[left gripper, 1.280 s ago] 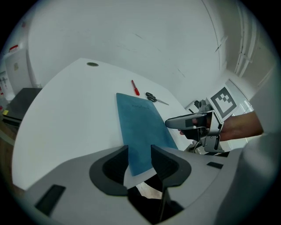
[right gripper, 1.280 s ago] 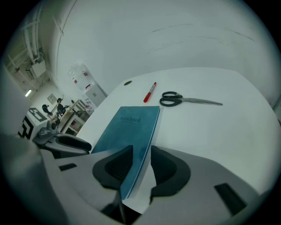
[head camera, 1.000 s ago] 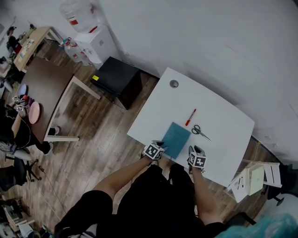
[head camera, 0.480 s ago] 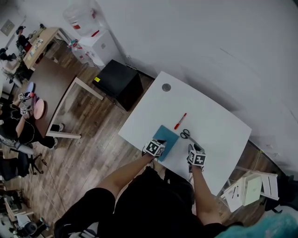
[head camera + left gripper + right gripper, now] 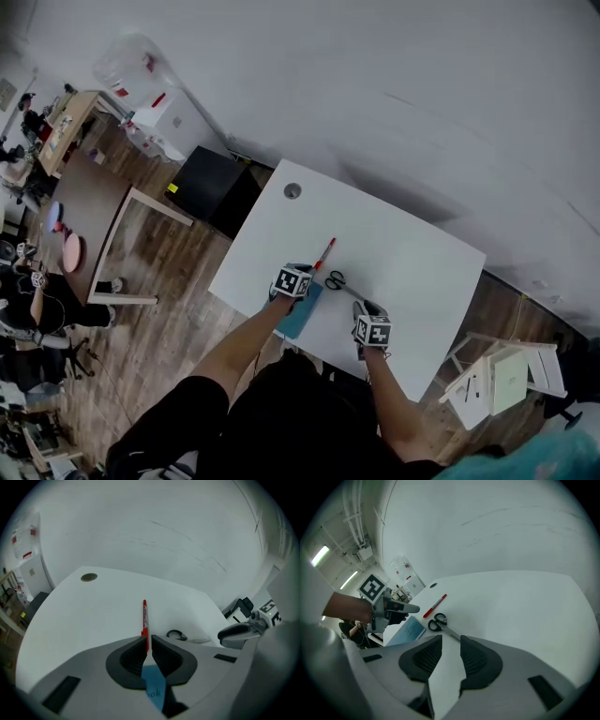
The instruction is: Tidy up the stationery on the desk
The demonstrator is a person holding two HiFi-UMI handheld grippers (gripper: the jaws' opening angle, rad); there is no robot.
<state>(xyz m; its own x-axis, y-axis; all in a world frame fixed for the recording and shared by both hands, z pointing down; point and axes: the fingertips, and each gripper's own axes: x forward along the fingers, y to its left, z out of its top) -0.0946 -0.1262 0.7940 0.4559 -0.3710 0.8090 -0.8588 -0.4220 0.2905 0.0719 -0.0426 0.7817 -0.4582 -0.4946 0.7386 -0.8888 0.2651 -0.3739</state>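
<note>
Evidently nothing tidied yet: pen (image 5: 145, 618), scissors (image 5: 439, 622), notebook (image 5: 298, 322) lie loose on desk (image 5: 412, 253). Left gripper (image 5: 146, 645) jaws pressed together, empty, just below pen; right gripper (image 5: 446, 645) jaws spread, empty.

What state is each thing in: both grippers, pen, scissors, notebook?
left gripper: shut, nothing gripped
right gripper: open, empty
red pen: lying flat, just beyond the left gripper's tips
scissors: blades closed, lying flat
blue notebook: closed, lying flat
</note>
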